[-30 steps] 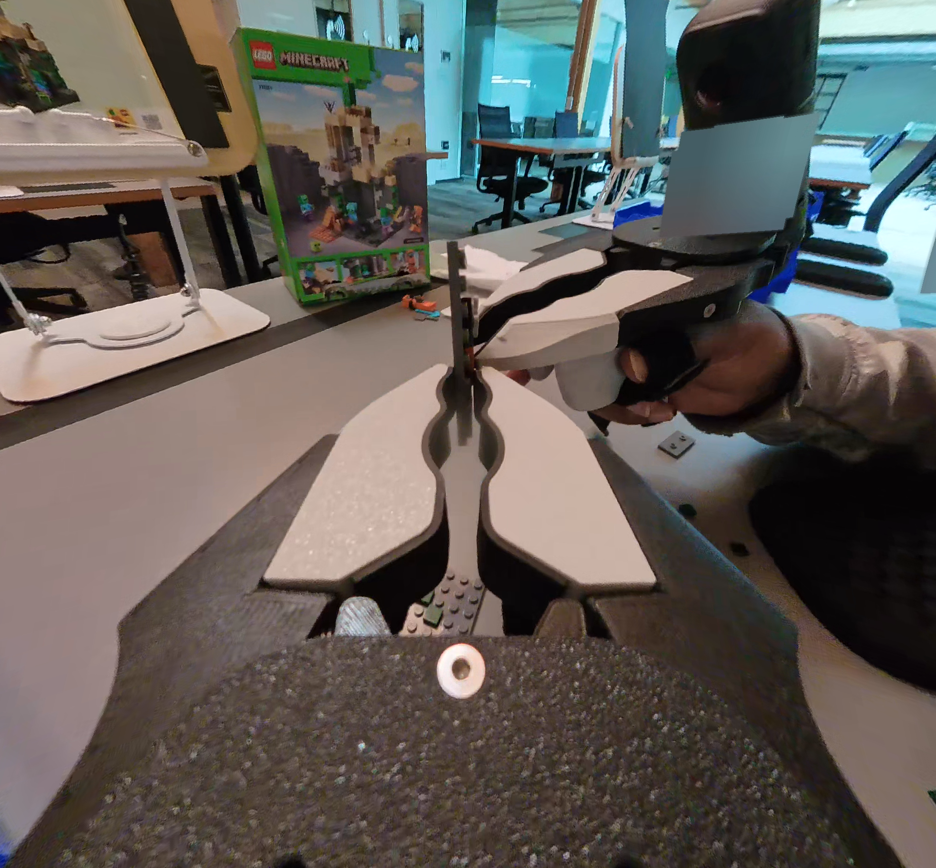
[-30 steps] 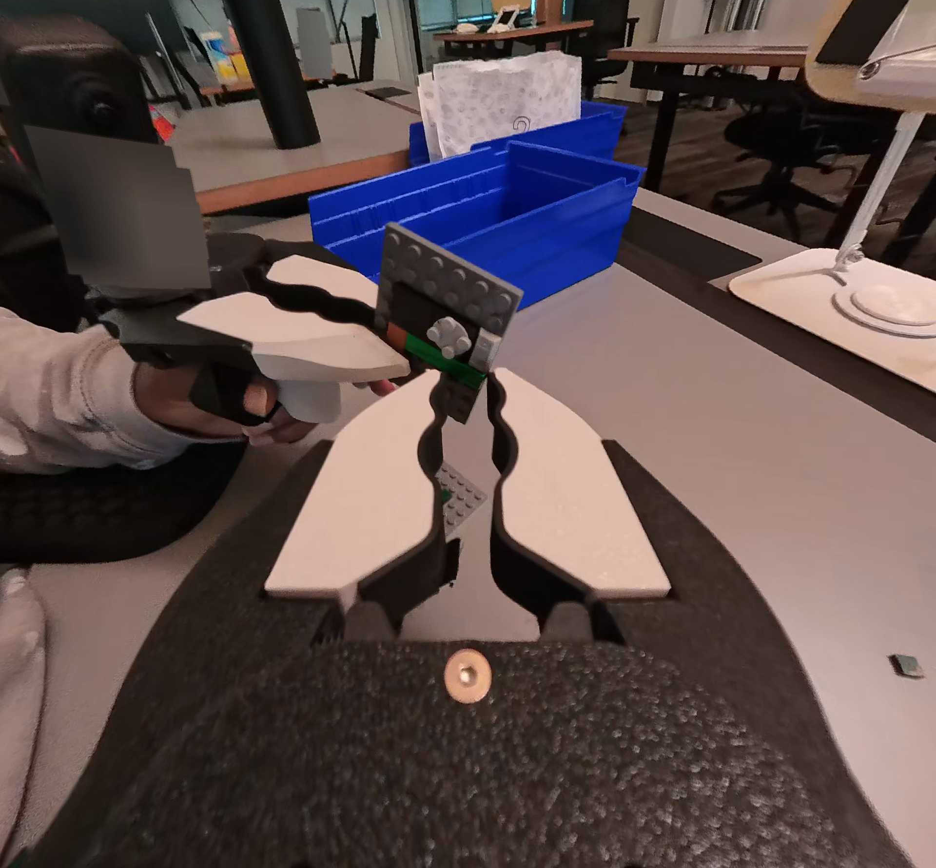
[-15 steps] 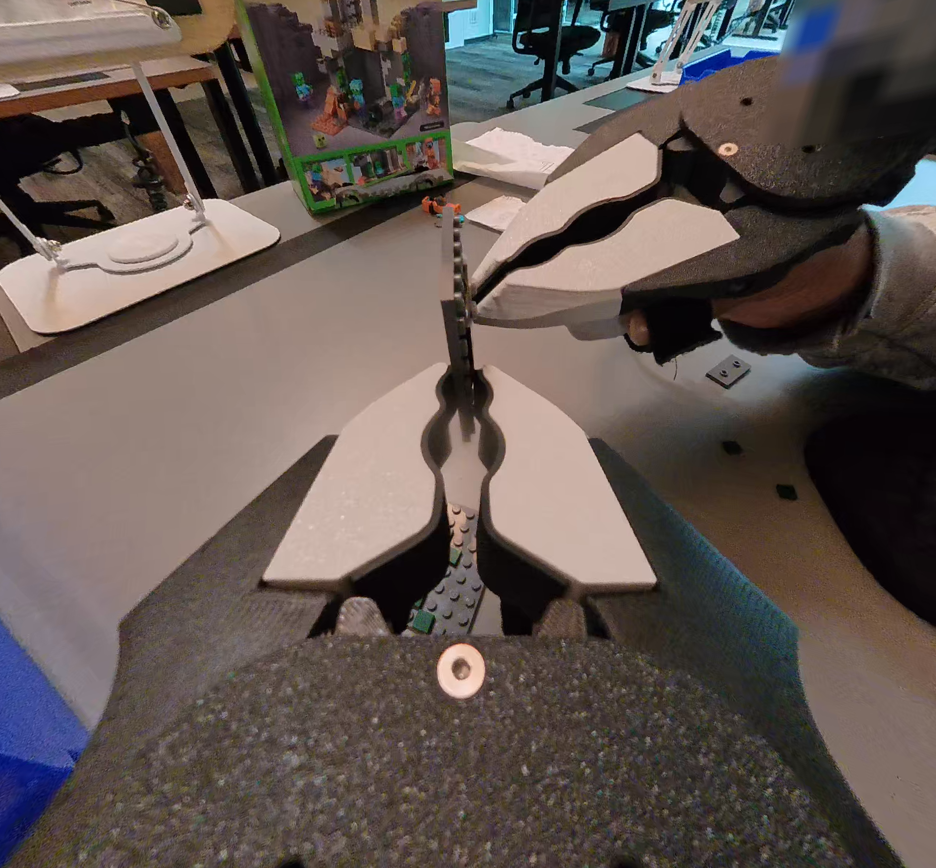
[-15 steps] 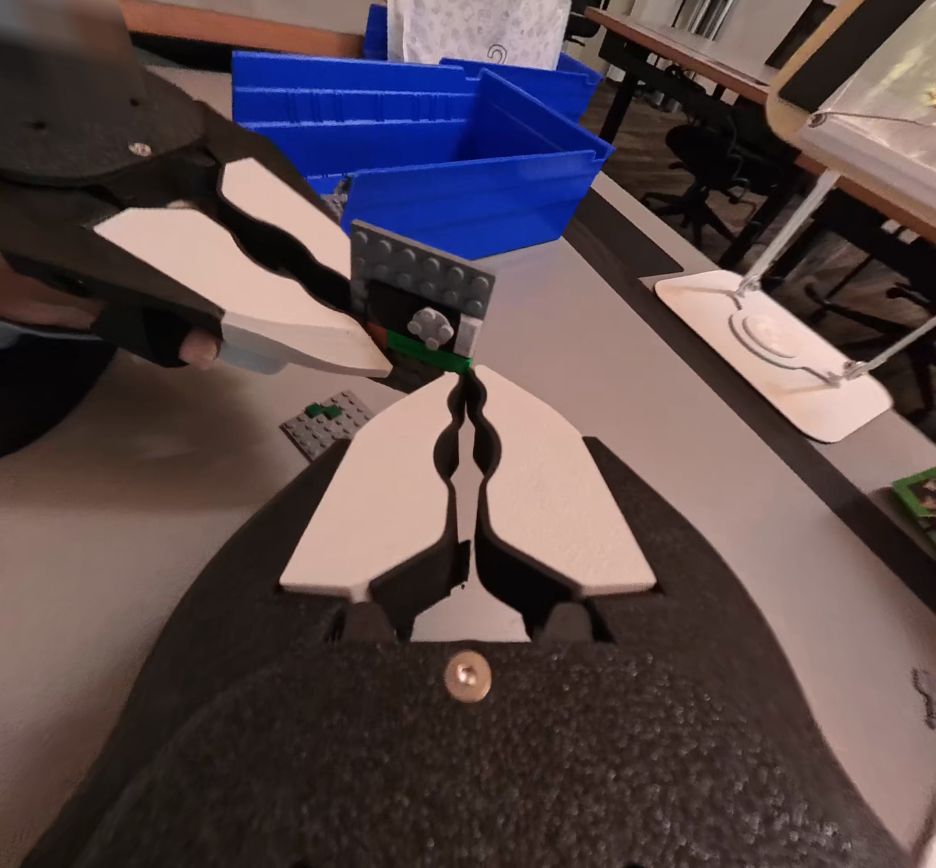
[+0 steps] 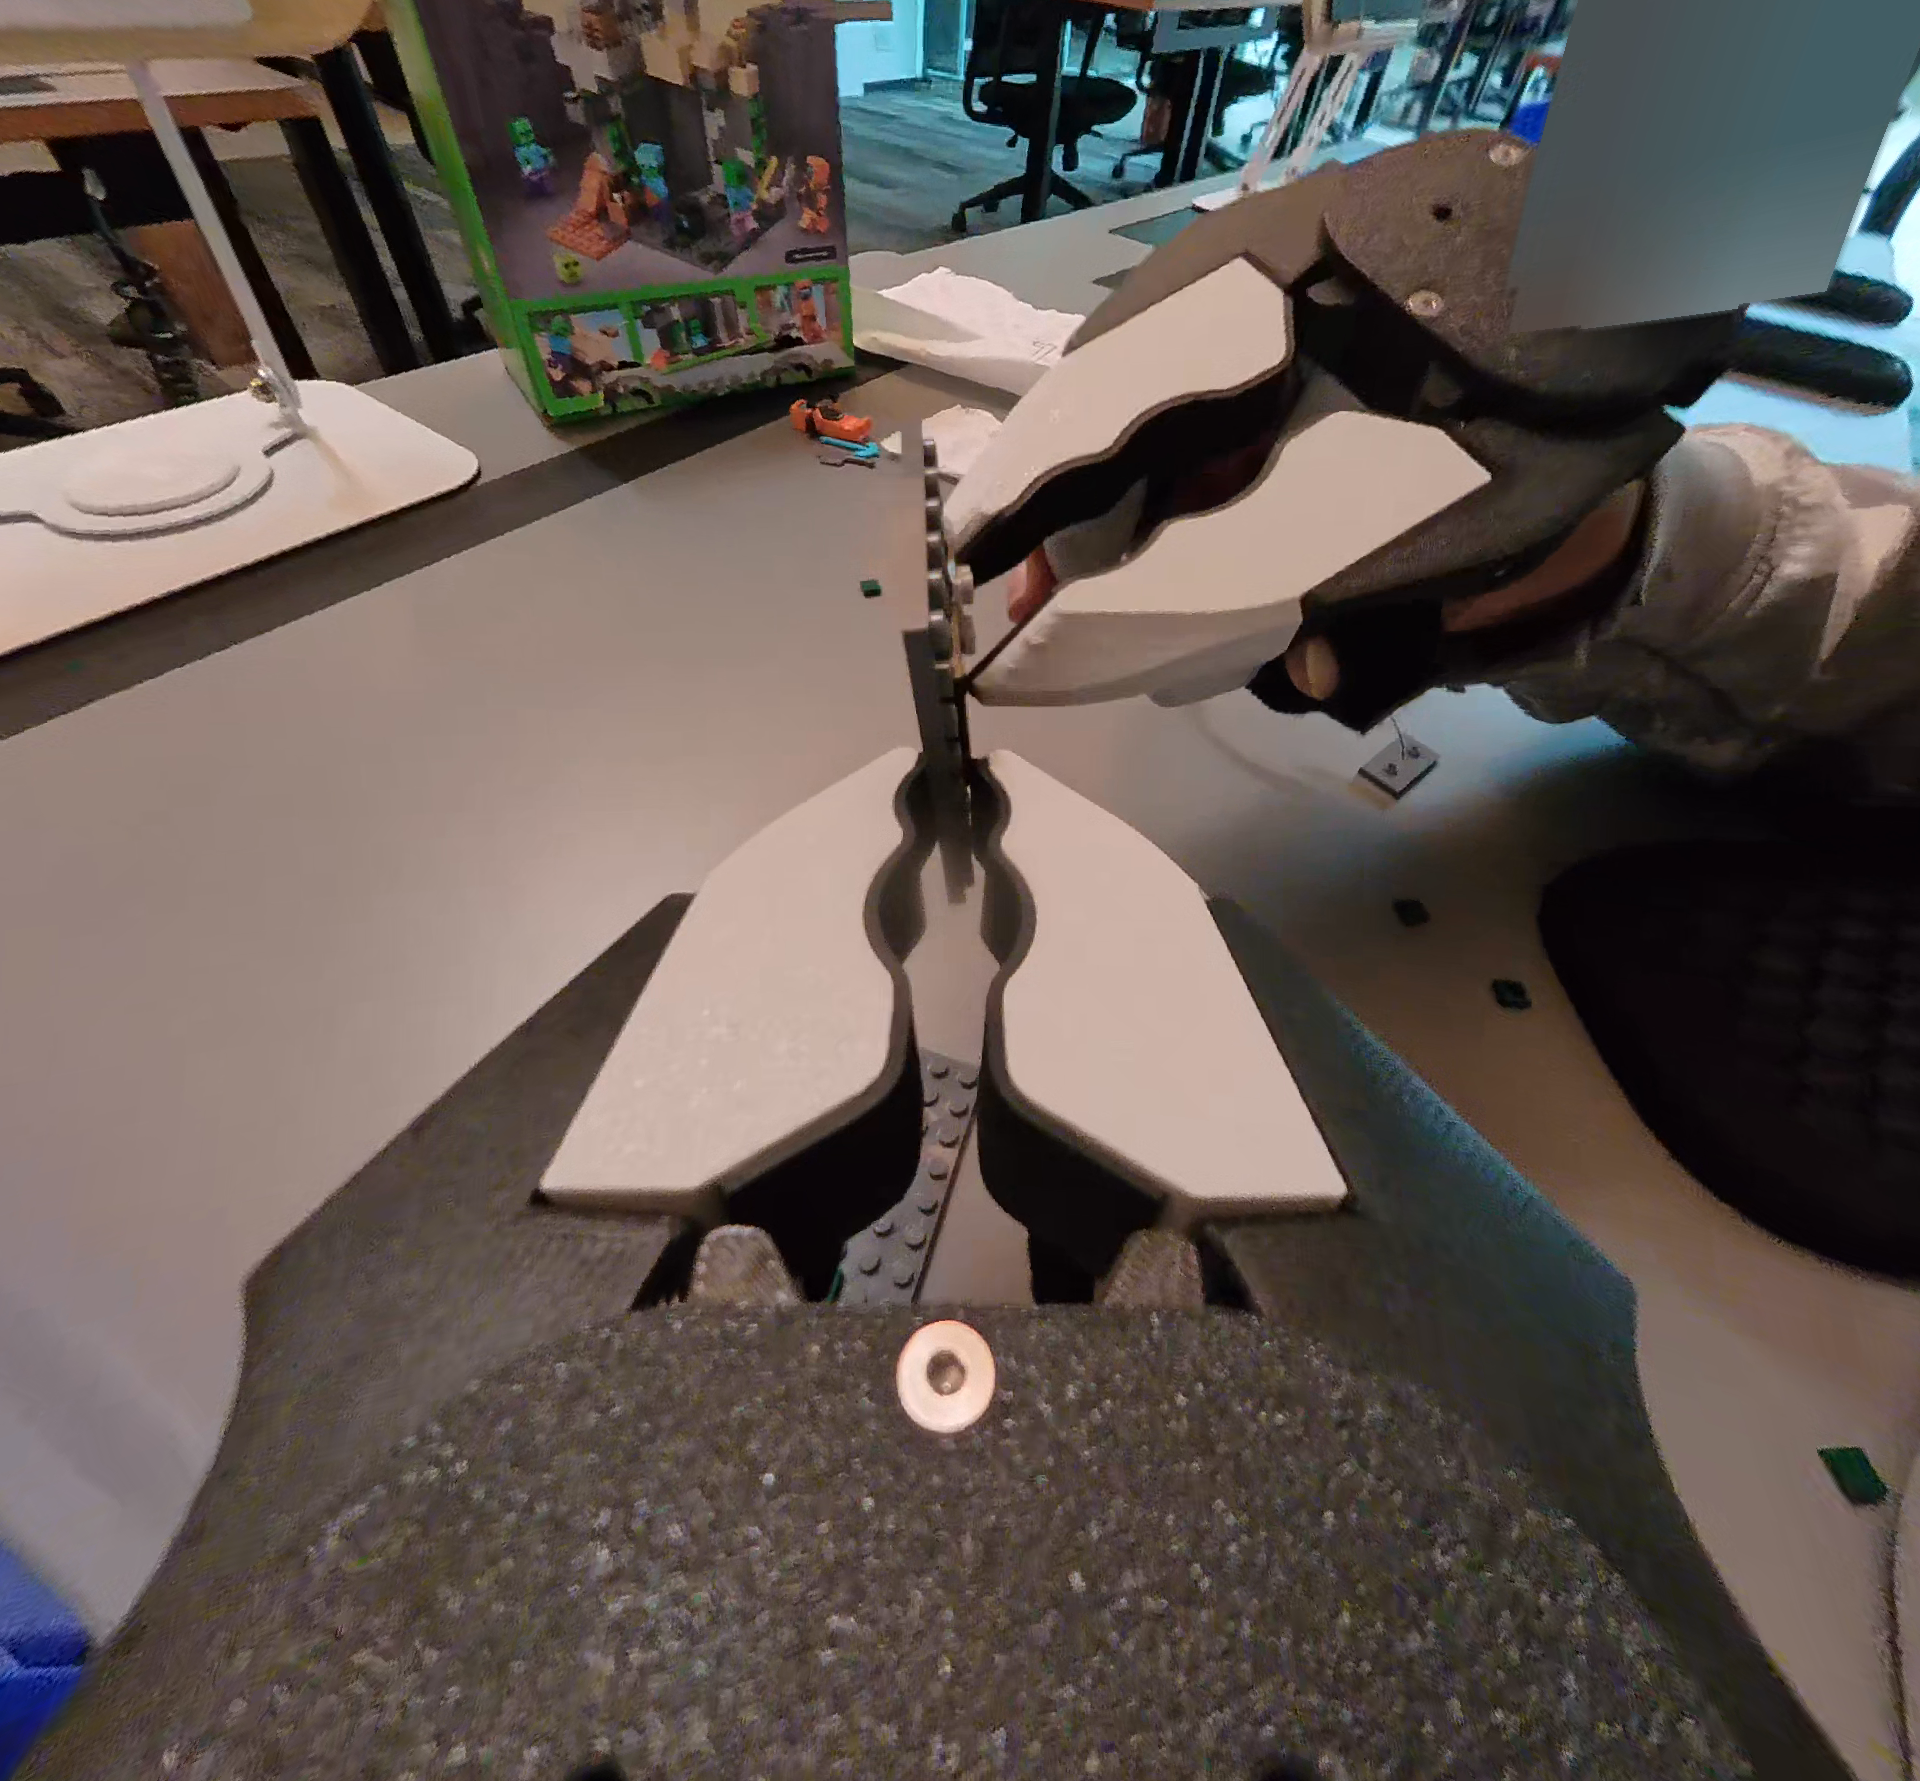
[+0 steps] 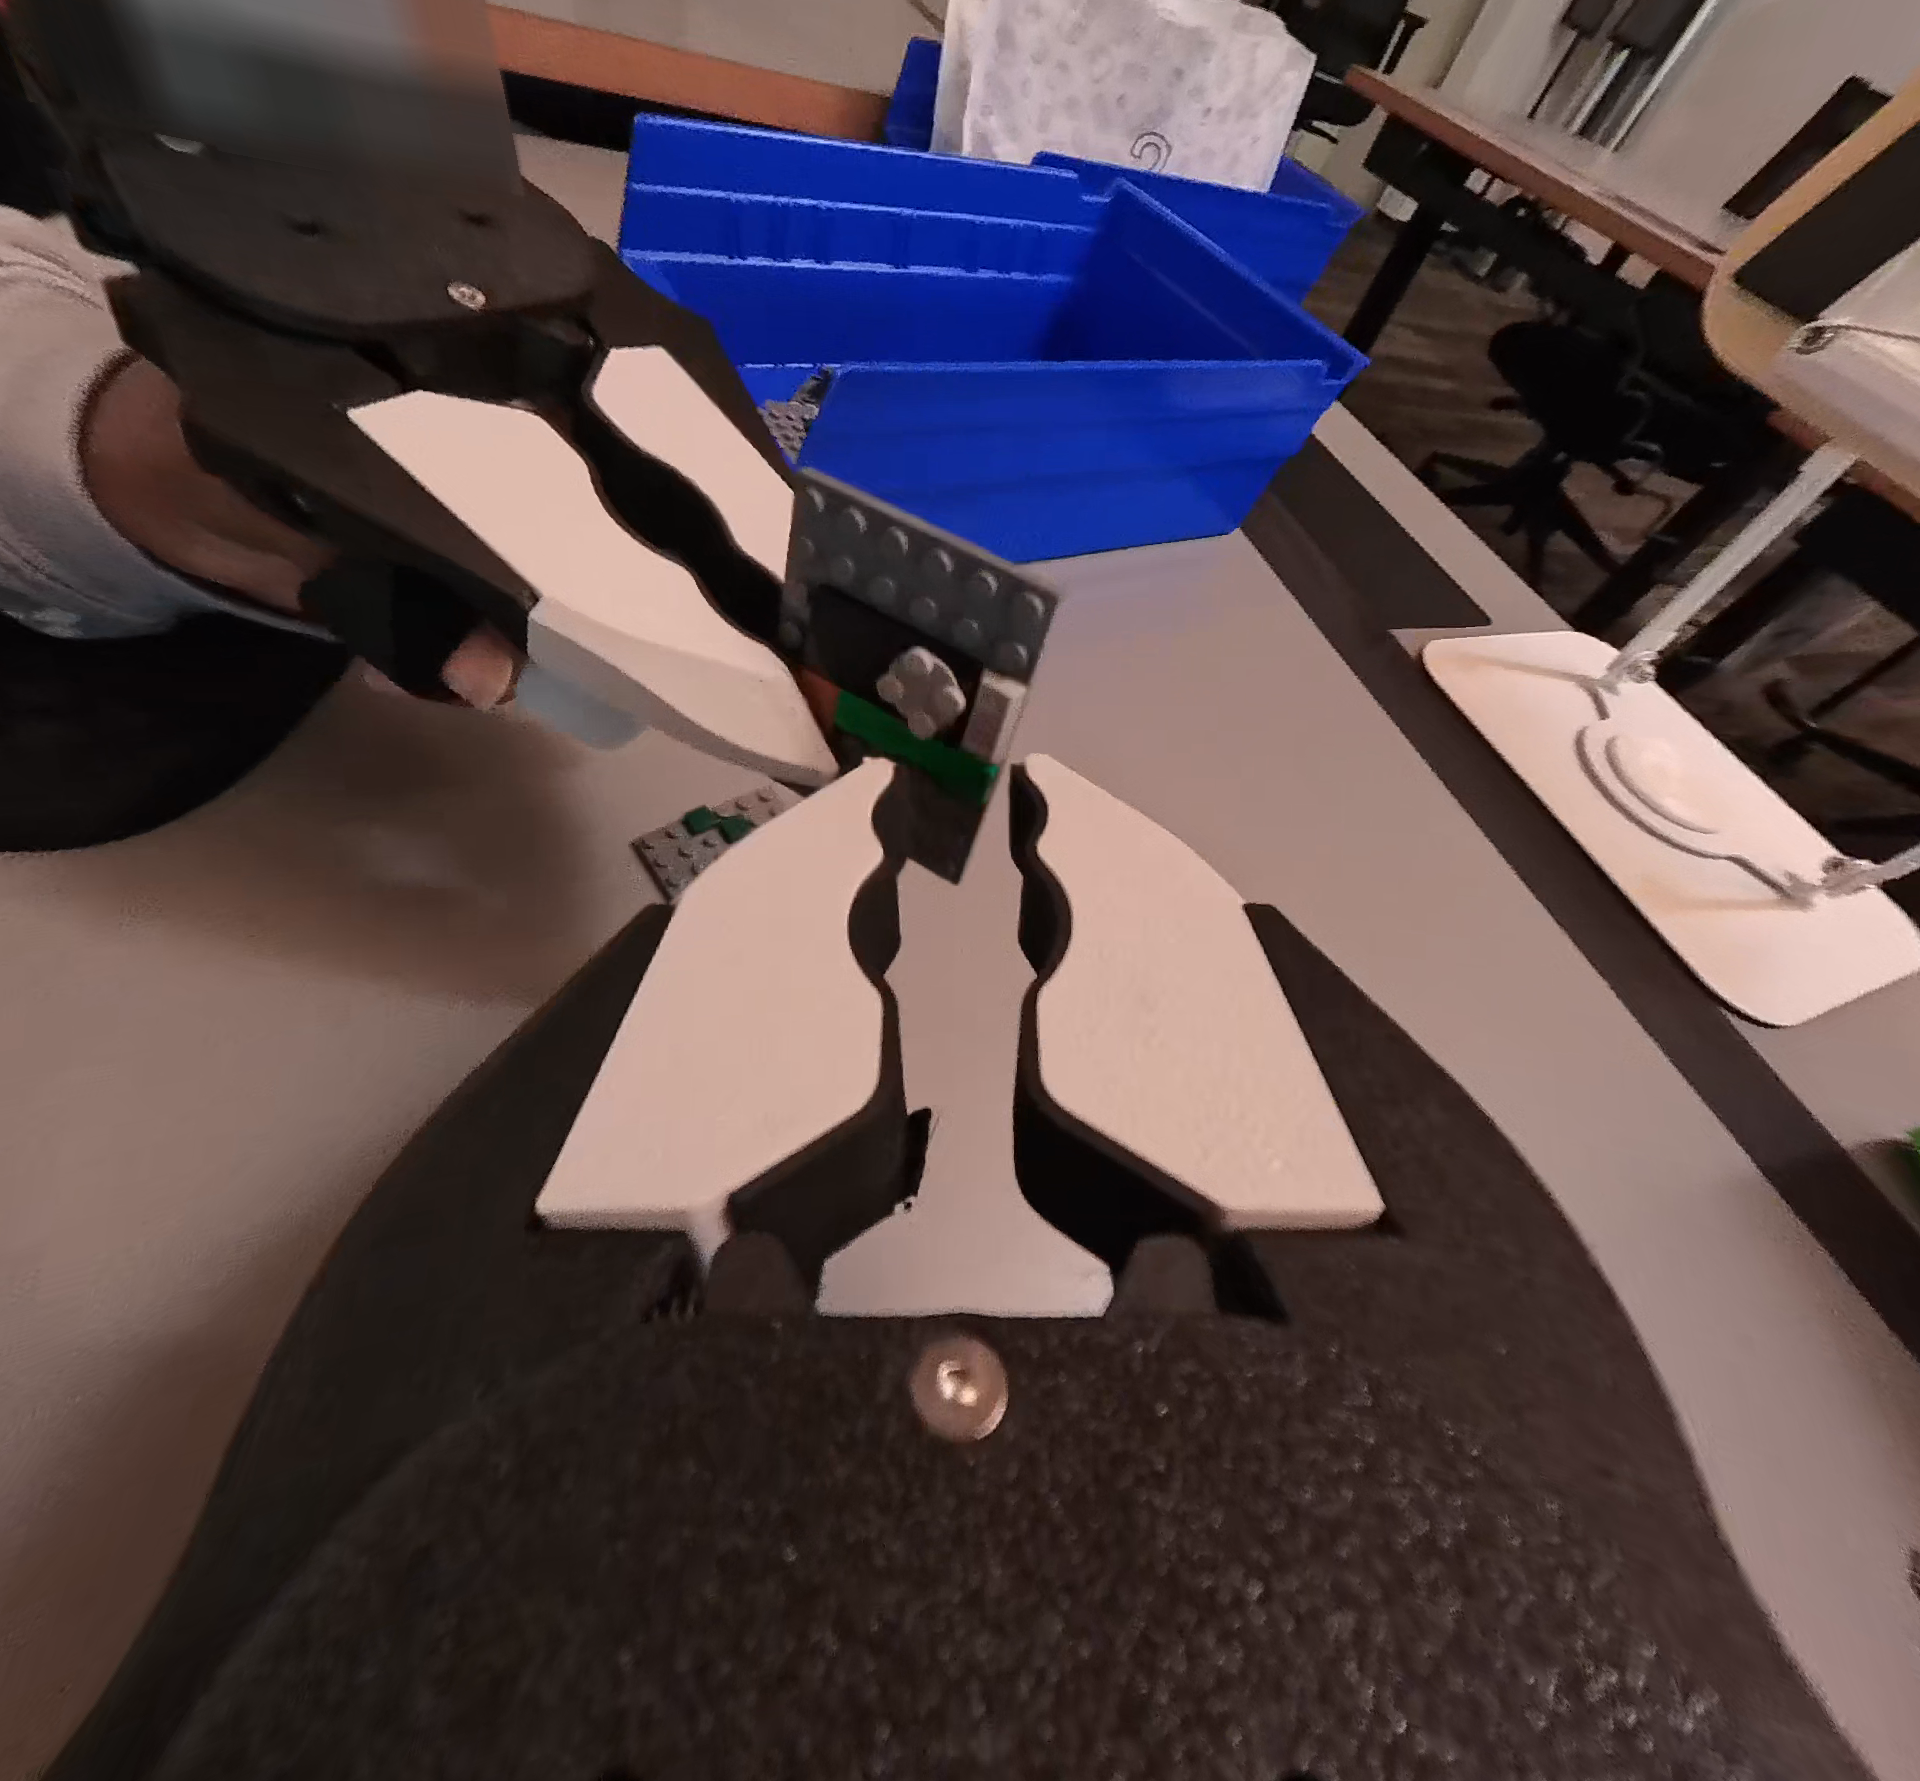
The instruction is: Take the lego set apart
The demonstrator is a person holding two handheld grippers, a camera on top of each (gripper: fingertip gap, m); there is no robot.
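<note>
Left gripper point(image 5: 948, 767): you pinched the upright grey plate point(image 5: 940, 651) edge-on, frame centre.
Right gripper point(image 6: 951, 775): you had it parted around the plate's lower corner, gripping nothing.

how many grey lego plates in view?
3 grey lego plates: one upright in the left tongs, one flat on the table, one apparently inside the blue bin. Bins may hide more.

Left tongs point(image 5: 948, 765) pinched nearly together, tips clamped, reaching forward level above the counter. Right tongs point(image 6: 951, 775) parted, tips spread, pointed in from the right side toward the left tips. Each held by a gloved hand point(image 5: 1455, 630), pale sleeve at the wrist.
</note>
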